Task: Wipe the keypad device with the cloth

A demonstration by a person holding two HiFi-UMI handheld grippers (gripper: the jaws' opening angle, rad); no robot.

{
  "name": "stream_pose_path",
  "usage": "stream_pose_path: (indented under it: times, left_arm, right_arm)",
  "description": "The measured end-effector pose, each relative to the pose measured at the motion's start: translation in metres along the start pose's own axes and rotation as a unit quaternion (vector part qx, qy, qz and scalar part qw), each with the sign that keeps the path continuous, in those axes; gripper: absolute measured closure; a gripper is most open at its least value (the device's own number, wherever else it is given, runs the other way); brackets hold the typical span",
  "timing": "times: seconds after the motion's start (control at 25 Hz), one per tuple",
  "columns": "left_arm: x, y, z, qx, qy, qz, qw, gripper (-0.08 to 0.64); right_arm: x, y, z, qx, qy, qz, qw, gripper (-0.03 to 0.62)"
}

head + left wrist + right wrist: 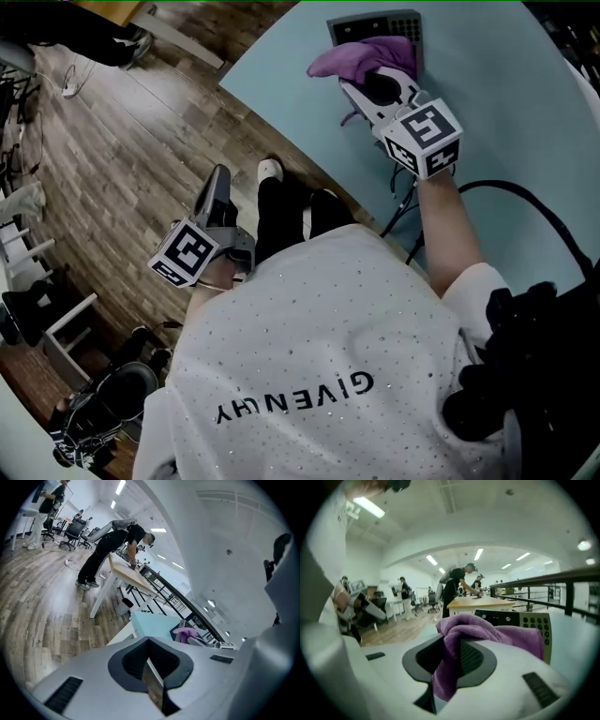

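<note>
A grey keypad device (389,26) stands at the far edge of the pale blue table (497,112); in the right gripper view the keypad device (520,620) shows just beyond the jaws. My right gripper (370,80) is shut on a purple cloth (361,56), which drapes against the device's front. The purple cloth (480,637) bunches out from between the jaws. My left gripper (217,192) hangs off the table over the wood floor, jaws together with nothing in them. From the left gripper view the cloth (186,633) and table (150,623) are far off.
A black cable (525,202) loops over the table near my right forearm. Wood floor (112,141) lies to the left, with chairs and clutter at the lower left. A person bends over a wooden table (126,573) in the background.
</note>
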State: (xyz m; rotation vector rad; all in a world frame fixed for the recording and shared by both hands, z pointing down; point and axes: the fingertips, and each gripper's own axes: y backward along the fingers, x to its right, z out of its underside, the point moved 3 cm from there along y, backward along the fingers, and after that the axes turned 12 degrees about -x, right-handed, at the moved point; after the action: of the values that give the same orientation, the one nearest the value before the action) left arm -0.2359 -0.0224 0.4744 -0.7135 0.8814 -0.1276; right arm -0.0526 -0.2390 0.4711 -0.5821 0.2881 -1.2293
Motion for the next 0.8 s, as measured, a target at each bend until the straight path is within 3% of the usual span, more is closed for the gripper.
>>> stream_pose_path:
  times: [0.08, 0.16, 0.48, 0.68, 0.8]
  left_arm:
    - [-0.010, -0.014, -0.008, -0.009, 0.000, -0.005, 0.9999, 0.560]
    - [-0.008, -0.013, 0.000, -0.011, -0.008, -0.003, 0.9999, 0.560]
    - [0.056, 0.019, 0.046, -0.021, -0.049, 0.025, 0.9983, 0.560]
    - [0.082, 0.031, 0.053, -0.015, -0.072, 0.040, 0.9965, 0.560]
    - [0.086, 0.040, 0.053, -0.007, -0.075, 0.045, 0.9961, 0.560]
  right_arm:
    - [0.003, -0.027, 0.010, -0.048, 0.070, 0.024, 0.996, 0.520]
    - [0.001, -0.021, 0.023, -0.057, 0.088, 0.037, 0.994, 0.520]
    - [0.016, 0.095, 0.062, -0.048, 0.006, 0.116, 0.992, 0.518]
    - [0.038, 0.133, 0.079, -0.042, -0.068, 0.160, 0.984, 0.517]
    - [0.055, 0.146, 0.086, -0.048, -0.108, 0.201, 0.972, 0.511]
